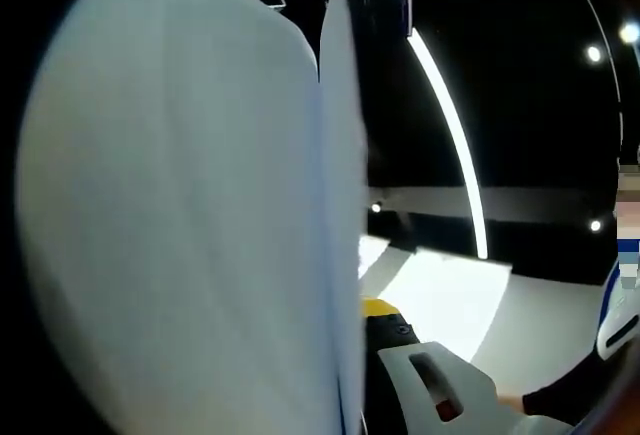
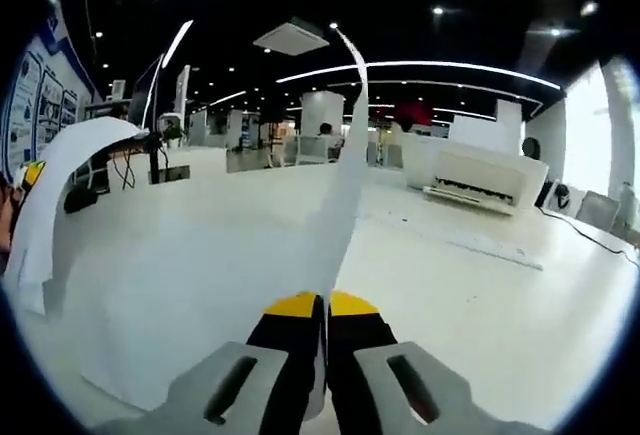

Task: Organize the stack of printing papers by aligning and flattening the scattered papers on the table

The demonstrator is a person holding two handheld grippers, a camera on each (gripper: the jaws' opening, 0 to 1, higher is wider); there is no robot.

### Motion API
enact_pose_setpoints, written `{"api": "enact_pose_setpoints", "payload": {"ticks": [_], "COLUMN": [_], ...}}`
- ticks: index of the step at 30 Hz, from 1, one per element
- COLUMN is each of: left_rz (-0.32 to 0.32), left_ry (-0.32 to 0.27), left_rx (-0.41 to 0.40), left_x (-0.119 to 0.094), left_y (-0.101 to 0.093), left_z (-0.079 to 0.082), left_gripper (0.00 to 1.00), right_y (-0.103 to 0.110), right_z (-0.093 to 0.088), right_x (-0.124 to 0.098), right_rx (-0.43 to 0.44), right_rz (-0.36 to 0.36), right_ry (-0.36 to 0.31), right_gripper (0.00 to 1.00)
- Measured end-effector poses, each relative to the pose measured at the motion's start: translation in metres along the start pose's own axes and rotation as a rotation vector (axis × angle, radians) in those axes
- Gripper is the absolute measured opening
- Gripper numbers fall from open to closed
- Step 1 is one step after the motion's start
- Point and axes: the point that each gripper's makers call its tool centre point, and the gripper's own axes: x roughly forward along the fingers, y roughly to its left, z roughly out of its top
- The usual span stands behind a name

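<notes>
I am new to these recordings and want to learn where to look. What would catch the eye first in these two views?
In the right gripper view, the right gripper is shut on a sheet of paper that rises upright through the middle, above the white table. In the left gripper view, curved white paper covers the left half, close to the lens; a bright light strip crosses the dark ceiling.

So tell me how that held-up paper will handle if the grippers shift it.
Probably floppy: the paper bows between the right gripper and its far corner, which droops. Likely light, since a thin edge pinch between the fingers holds it up. It may buckle or crease if pushed edgewise.
</notes>
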Motion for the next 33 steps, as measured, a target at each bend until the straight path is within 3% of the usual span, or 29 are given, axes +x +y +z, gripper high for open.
{"api": "enact_pose_setpoints", "payload": {"ticks": [9, 19, 33], "left_rz": [0.006, 0.008, 0.011], "left_ry": [-0.002, -0.004, -0.006], "left_rx": [-0.002, -0.006, -0.002], "left_x": [0.0, 0.0, -0.001], "left_y": [-0.001, -0.002, -0.003], "left_z": [-0.001, -0.002, -0.001], "left_gripper": [0.06, 0.06, 0.06], "right_y": [0.003, 0.002, 0.006], "right_z": [0.0, 0.007, 0.01], "right_x": [-0.003, -0.017, -0.026], "right_rx": [0.021, 0.164, 0.214], "right_rz": [0.008, 0.051, 0.063], "right_ry": [-0.005, -0.057, -0.078], "right_gripper": [0.0, 0.0, 0.0]}}
